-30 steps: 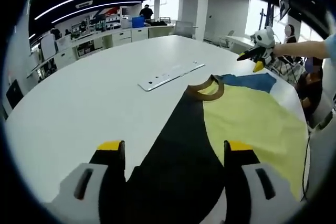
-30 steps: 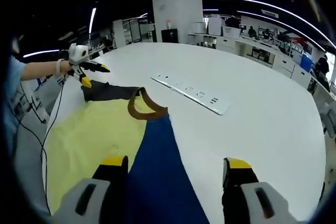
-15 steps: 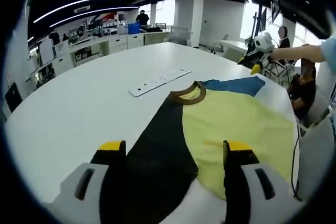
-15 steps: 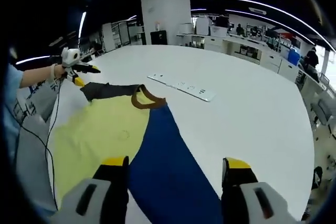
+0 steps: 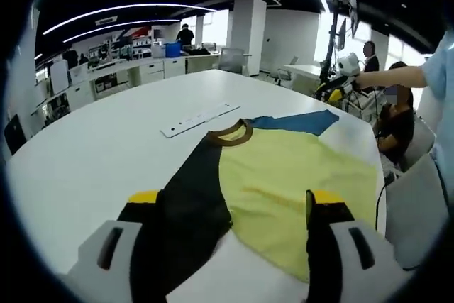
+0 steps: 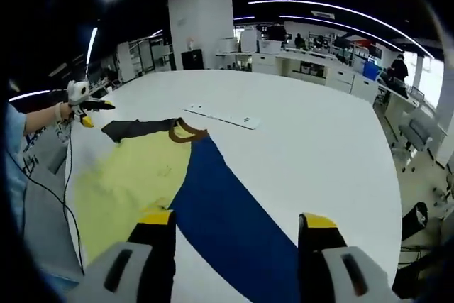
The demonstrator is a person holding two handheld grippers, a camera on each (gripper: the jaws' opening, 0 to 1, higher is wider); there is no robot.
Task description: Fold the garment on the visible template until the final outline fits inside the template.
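Two sets of jaws, both mine, stand wide with nothing between them. The garment (image 5: 284, 175) lies flat on the white counter (image 5: 92, 154), collar (image 6: 186, 131) at twelve o'clock, beside a white strip (image 6: 221, 116).

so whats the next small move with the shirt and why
Probably lower both grippers to the table and take hold of a sleeve each. The shirt lies flat and unfolded on the white table, the black sleeve between the open left gripper jaws and the blue sleeve between the open right gripper jaws, neither gripped.
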